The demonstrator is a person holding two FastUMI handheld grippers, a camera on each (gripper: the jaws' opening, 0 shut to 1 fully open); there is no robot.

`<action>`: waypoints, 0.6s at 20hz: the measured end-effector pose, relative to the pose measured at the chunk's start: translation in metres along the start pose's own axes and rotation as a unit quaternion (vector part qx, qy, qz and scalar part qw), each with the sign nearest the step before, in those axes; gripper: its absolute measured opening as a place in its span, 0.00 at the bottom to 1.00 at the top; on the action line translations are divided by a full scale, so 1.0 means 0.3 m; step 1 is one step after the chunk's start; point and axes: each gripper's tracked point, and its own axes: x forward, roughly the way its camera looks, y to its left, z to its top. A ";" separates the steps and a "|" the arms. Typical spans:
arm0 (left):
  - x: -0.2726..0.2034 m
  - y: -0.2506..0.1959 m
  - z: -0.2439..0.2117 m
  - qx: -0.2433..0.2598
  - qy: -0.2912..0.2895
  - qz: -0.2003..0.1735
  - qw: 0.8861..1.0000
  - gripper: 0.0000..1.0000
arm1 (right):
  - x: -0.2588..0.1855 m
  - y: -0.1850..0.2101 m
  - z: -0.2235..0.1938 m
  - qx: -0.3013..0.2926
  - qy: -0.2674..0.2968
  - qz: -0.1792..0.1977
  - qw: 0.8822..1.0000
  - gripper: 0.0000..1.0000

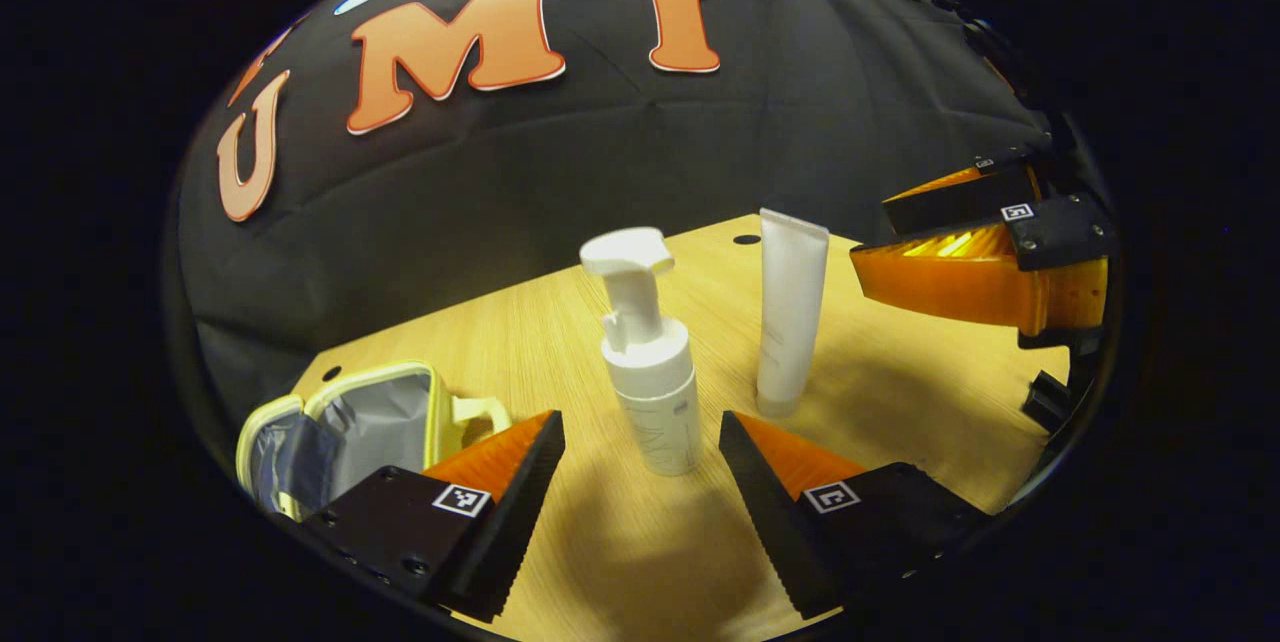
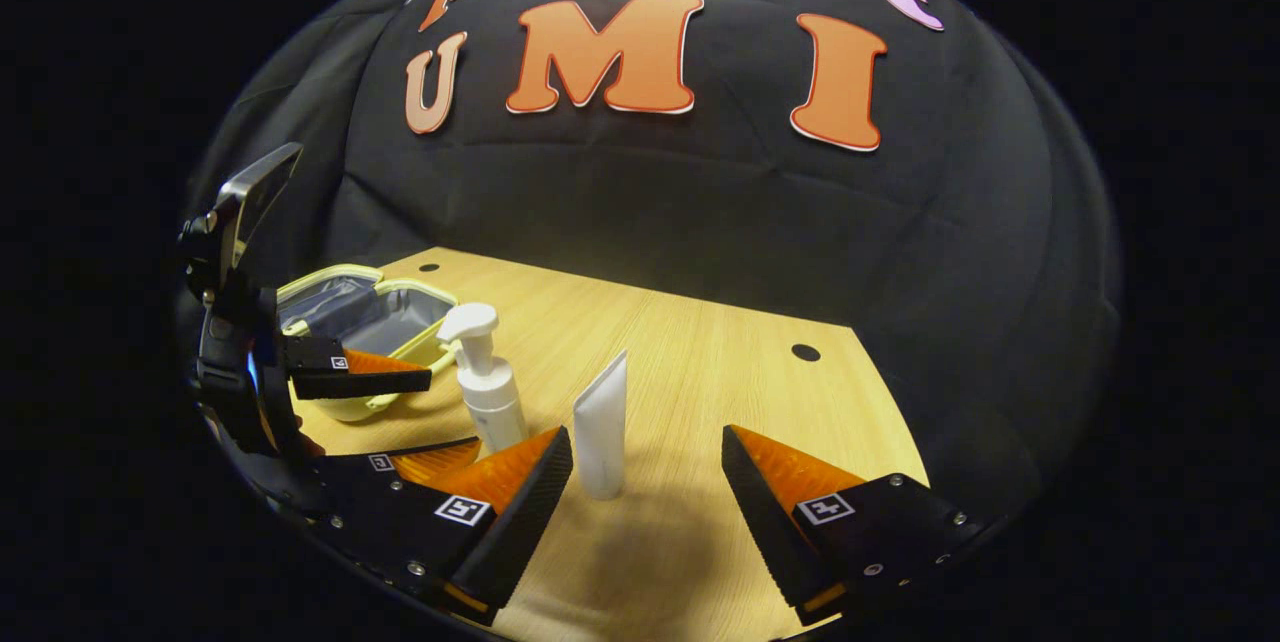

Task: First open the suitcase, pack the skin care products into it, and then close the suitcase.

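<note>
A pale wooden bench (image 1: 900,392) with straight grain carries everything, and 2 small dark round holes (image 2: 805,353) sit near its far edge. Behind it hangs the black cloth wall (image 2: 700,202) of the booth, creased and slack, closing off the room on all sides; the light falls warm on the wood and leaves soft shadows under each tool.

In the left gripper view, the left tool (image 1: 640,482) hangs low over the bench with its 2 fingers spread wide and holding nothing. A white pump bottle (image 1: 650,362) stands upright on the wood in line with the gap between them, just past the fingertips. A white tube (image 1: 790,312) stands upright on its cap farther back and to the right, apart from the bottle. At the left edge of the bench the small suitcase (image 1: 345,427), pale yellow with a grey lining, lies with its lid open.

In the right gripper view, the right tool (image 2: 648,482) is also spread and empty, close above the bench, with the tube (image 2: 602,432) standing just beyond its left finger. The pump bottle (image 2: 487,382) stands left of the tube, and the open suitcase (image 2: 370,322) lies behind it near the left tool (image 2: 400,417).
</note>
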 end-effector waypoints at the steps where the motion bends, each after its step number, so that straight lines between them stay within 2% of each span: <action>1: 0.020 -0.010 -0.019 -0.009 0.004 -0.003 1.000 0.98 | 0.012 -0.002 -0.007 -0.003 0.004 0.000 1.000 0.96; 5: 0.123 -0.006 -0.062 -0.025 0.009 -0.009 1.000 0.98 | 0.061 -0.008 -0.030 -0.005 0.017 -0.001 1.000 0.96; 6: 0.150 -0.010 -0.065 -0.029 0.010 -0.013 0.999 0.94 | 0.071 -0.009 -0.042 -0.005 0.022 0.001 1.000 0.96; 10: 0.224 -0.035 -0.062 -0.040 0.009 -0.034 0.999 0.89 | 0.090 0.003 -0.084 -0.008 0.037 0.004 0.999 0.96; 11: 0.223 -0.049 -0.054 -0.042 0.007 -0.045 0.998 0.84 | 0.092 0.008 -0.094 -0.009 0.040 0.006 0.999 0.96; 12: 0.236 -0.046 -0.052 -0.045 0.010 -0.041 0.998 0.73 | 0.095 0.013 -0.108 -0.010 0.044 0.008 0.999 0.96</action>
